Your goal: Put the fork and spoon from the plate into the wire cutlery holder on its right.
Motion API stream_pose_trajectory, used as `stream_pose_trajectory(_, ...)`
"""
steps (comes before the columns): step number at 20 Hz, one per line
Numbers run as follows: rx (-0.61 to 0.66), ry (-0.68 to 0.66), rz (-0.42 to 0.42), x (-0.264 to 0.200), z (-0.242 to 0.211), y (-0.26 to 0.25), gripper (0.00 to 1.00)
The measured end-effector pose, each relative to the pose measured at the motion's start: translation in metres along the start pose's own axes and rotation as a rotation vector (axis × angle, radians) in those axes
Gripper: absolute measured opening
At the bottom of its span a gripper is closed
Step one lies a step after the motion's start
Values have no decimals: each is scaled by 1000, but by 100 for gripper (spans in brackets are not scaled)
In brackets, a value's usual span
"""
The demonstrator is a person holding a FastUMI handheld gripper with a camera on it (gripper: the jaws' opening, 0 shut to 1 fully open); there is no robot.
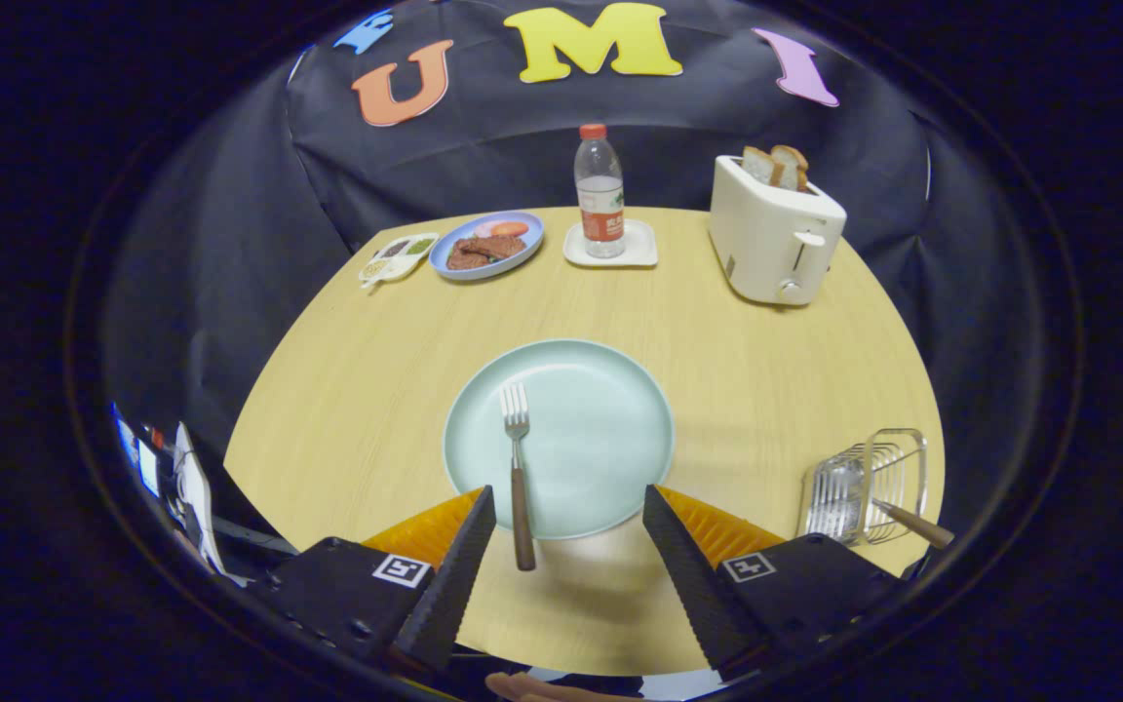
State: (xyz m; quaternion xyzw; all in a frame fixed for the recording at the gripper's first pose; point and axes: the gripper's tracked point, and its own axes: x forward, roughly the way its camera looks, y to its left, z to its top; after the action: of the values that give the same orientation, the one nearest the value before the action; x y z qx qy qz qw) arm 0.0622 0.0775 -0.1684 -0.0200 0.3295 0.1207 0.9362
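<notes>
Gripper [569,517] fingers apart; wooden-handled fork [518,458] on round plate [600,439]; wire cutlery holder [864,487] right.

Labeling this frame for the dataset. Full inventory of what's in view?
Table: 1, light wood.
Plate: 1, pale green, just ahead of fingers.
Fork: 1, silver, brown handle, on plate.
Wire cutlery holder: 1, silver, right of plate, a brown handle sticking out.
Toaster: 1, cream, with bread, far right.
Water bottle: 1, clear, red cap, on white coaster.
Food plate: 1, blue, far left.
Sauce dish: 1, white, beside it.
Gripper: 1, open, empty.
</notes>
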Motion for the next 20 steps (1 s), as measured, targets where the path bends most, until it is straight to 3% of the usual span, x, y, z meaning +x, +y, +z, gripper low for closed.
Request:
stream_pose_trajectory(3,11,25,-12,26,-2,18,90)
stream_pose_trajectory(11,109,107,-65,89,-9,38,65)
stream_pose_trajectory(17,168,134,-107,101,-19,46,35)
stream_pose_trajectory(19,177,129,-124,97,-18,46,35)
stream_pose_trajectory(20,178,142,-141,103,-24,43,23)
